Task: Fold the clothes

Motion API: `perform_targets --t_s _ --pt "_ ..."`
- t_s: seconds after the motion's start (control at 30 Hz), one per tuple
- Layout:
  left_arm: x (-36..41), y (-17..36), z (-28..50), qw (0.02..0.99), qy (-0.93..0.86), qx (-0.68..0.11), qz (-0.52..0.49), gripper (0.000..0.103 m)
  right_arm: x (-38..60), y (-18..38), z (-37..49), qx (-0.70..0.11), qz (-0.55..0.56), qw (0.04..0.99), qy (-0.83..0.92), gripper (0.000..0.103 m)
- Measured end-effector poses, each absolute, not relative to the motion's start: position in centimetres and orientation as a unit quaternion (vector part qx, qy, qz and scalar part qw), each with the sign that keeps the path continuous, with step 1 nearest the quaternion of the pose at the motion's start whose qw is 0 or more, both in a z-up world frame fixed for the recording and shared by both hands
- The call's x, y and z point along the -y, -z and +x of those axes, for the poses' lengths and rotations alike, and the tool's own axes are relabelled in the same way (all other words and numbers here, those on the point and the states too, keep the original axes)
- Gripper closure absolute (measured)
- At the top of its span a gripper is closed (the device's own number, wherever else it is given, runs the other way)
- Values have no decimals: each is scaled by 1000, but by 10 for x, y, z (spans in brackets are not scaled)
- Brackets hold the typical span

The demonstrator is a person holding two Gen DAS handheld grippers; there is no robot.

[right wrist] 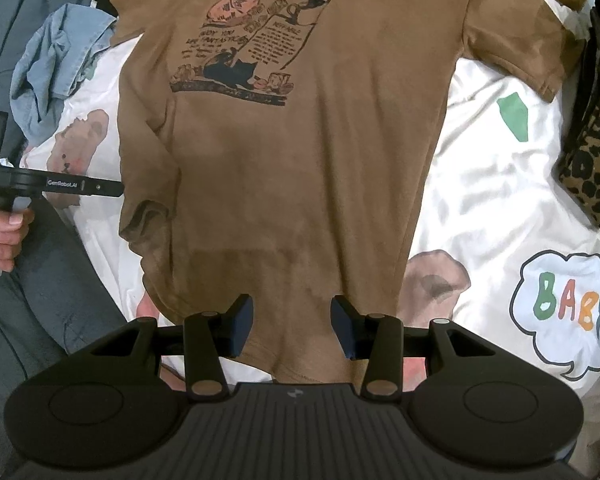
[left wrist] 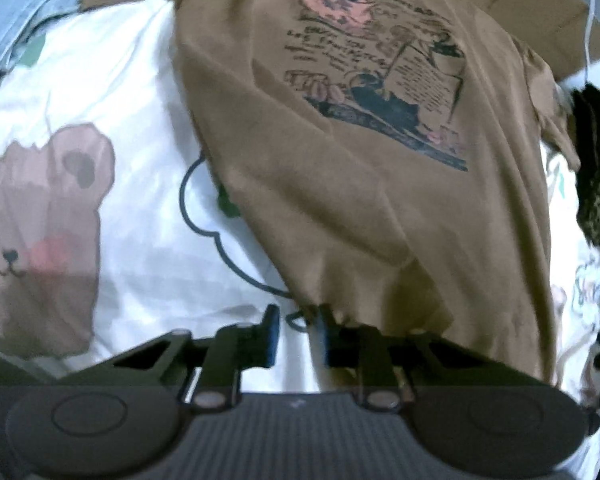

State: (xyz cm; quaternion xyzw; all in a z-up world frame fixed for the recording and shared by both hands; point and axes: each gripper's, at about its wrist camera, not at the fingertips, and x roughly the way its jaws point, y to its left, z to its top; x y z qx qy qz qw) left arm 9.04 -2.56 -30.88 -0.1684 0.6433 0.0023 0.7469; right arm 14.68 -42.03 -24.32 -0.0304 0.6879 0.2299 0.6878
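Folding has barely begun: the brown T-shirt lies spread, print up, on the white bedsheet, sleeves still out. My left gripper has its jaws nearly closed at the shirt's lower corner; whether they pinch cloth I cannot tell. My right gripper hangs half open over the hem, holding nothing. Only the right view shows my left hand.

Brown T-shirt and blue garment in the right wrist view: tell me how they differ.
The brown T-shirt is spread out flat, while the blue garment is crumpled in a heap. The brown T-shirt carries a cat print; the blue garment looks plain. The brown T-shirt fills the middle, the blue garment sits at the left edge. Both lie on the white bedsheet.
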Motion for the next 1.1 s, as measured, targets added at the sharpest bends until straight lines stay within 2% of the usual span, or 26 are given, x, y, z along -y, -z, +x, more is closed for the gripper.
perform_targets --t_s 0.3,0.4,0.67,0.77,0.8,0.9,1.1 --pt "32 320 83 739 -6 -641 -210 88 422 248 144 -693 -33 683 -229 53" --pt "35 325 80 733 -9 -645 -217 84 424 249 145 -695 -32 681 -228 53" --pt "37 334 71 731 -25 -635 -247 81 424 253 143 -699 -34 677 -227 53" --pt "36 332 66 732 -21 -632 -254 85 425 254 144 -700 -36 677 -226 53" --pt "36 330 65 732 -19 -631 -255 93 425 254 144 -700 -36 677 -226 53" --pt "36 319 59 736 -9 -632 -243 98 426 253 145 -699 -36 677 -227 53" --pt "31 283 50 748 16 -635 -192 100 426 250 147 -694 -38 680 -233 53"
